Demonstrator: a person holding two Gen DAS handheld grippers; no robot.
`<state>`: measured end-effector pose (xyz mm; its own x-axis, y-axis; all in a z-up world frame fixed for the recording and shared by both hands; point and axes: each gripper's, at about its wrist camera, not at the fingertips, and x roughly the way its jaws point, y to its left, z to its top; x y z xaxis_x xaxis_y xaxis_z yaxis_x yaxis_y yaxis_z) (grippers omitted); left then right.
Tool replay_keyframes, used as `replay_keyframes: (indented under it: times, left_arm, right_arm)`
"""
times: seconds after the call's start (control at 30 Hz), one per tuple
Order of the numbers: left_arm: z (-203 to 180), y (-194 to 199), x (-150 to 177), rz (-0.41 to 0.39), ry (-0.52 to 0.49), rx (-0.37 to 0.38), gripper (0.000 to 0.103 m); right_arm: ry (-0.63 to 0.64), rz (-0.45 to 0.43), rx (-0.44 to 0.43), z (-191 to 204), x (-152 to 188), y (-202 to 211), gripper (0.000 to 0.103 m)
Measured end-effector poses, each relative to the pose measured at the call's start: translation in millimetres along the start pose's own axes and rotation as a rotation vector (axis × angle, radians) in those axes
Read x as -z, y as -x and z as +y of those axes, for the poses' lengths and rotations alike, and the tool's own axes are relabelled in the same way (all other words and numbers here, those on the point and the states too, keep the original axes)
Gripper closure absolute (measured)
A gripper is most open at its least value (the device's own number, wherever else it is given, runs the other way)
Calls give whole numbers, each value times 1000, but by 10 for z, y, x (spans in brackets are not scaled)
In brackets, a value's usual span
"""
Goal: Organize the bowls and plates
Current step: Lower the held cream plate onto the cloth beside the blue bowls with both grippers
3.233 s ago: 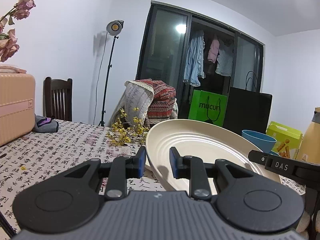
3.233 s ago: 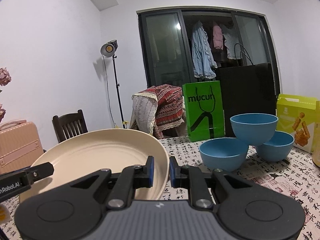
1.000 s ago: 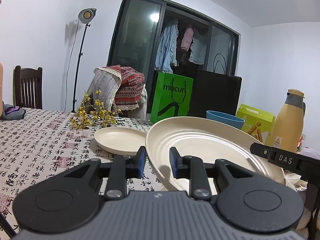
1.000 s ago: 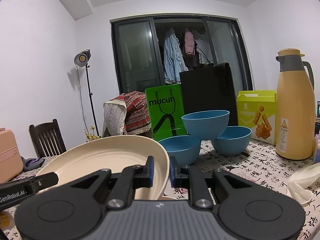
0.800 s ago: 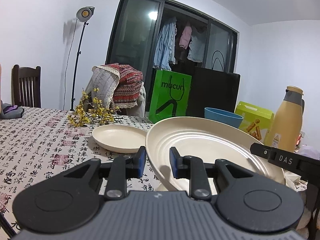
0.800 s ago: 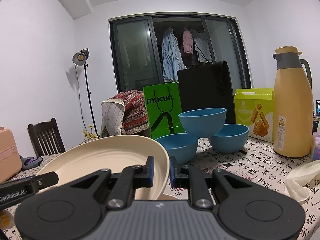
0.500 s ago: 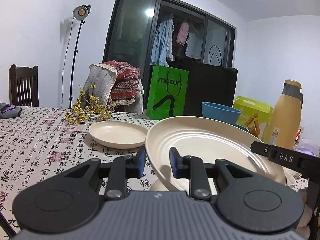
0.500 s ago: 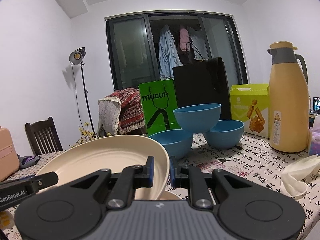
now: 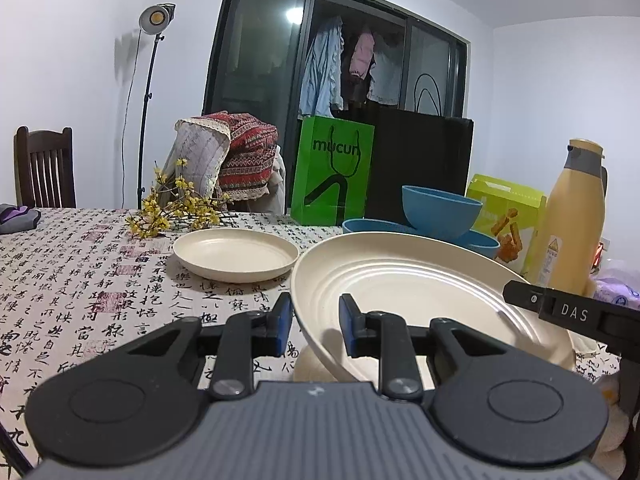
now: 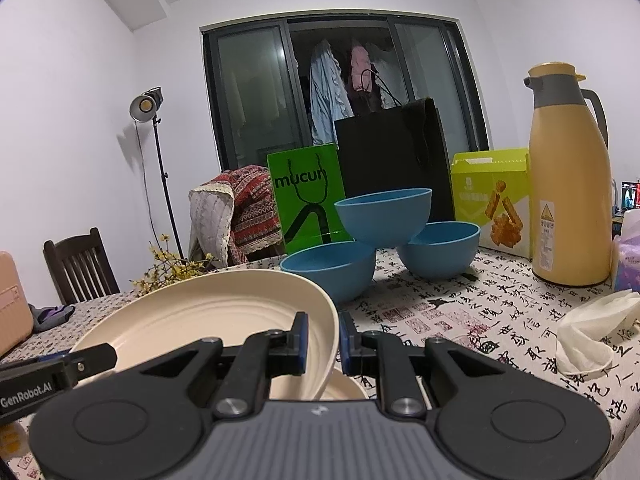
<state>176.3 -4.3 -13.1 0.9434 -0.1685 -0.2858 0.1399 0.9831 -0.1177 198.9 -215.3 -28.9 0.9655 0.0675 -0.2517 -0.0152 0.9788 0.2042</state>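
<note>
Both grippers hold one large cream plate (image 9: pixel 408 280) by opposite rims, above the table. My left gripper (image 9: pixel 314 322) is shut on its left rim. My right gripper (image 10: pixel 322 338) is shut on its right rim, and the plate also shows in the right wrist view (image 10: pixel 208 320). Another cream dish (image 10: pixel 344 388) lies just under the held plate. A smaller cream plate (image 9: pixel 236 254) lies on the table ahead left. Three blue bowls (image 10: pixel 384 216) stand behind, one perched on the other two.
A yellow thermos (image 10: pixel 568 184) and a lime snack box (image 10: pixel 492 196) stand at the right. A green bag (image 10: pixel 306 196) and a black bag (image 10: pixel 392 160) stand behind the bowls. Yellow flowers (image 9: pixel 176 208) lie at the back left. A crumpled tissue (image 10: pixel 592 328) lies at the right.
Both grippers have carried the large plate to the right and lower over the table. The small plate, bowls and thermos have come into view and closer.
</note>
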Motion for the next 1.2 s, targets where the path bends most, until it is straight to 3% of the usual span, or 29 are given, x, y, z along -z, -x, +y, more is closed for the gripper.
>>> replay_keyframes:
  times: [1.2]
  left_arm:
    - [-122, -220, 187, 106, -100, -23, 78]
  right_arm:
    - [-22, 88, 28, -165, 264, -206, 86]
